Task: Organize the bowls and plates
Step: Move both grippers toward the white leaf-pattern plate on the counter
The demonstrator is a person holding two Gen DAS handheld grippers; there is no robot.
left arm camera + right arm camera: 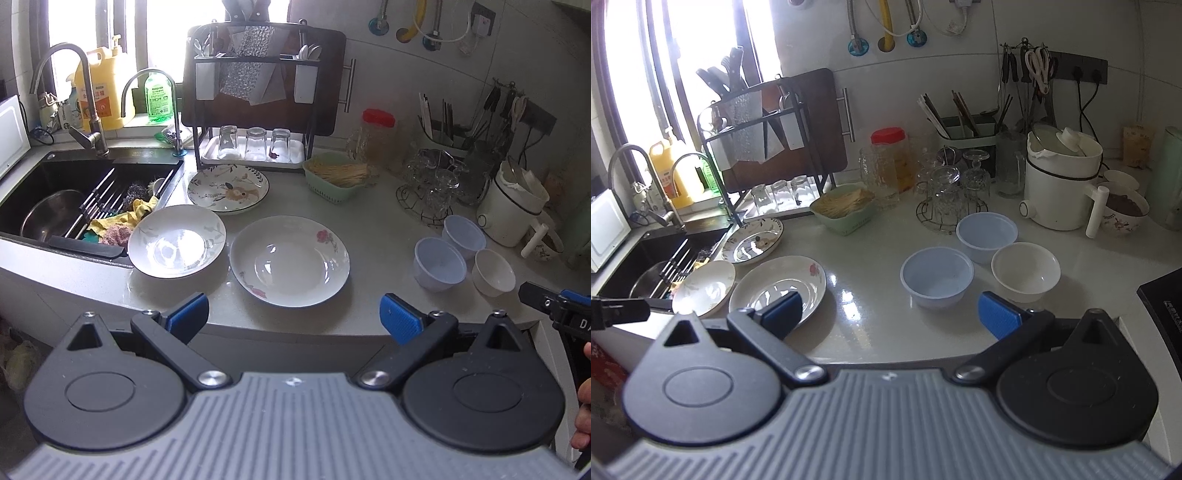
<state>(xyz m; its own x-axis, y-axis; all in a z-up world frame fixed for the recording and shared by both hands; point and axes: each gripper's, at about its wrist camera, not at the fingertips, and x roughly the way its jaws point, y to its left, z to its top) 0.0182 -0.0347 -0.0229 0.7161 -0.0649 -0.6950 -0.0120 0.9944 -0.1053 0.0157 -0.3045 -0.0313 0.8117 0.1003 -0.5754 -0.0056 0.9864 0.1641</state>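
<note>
Left gripper [293, 314] and right gripper [890, 312] gape wide, empty (sink [55, 192] contents hard to read).

Each claw [293, 319] [890, 314] has black arms, blue ribbed pads, silver screws and a grey ridged base.

The pale counter [369, 229] carries three plates ahead of the left tool: a rose plate [290, 260] nearest, a leaf plate [177, 240] to its left overhanging the sink [74, 206], a deer plate [228, 188] behind. Ahead of the right tool sit two blue bowls [937, 277] [987, 232] and a white bowl [1025, 271], close together.
</note>
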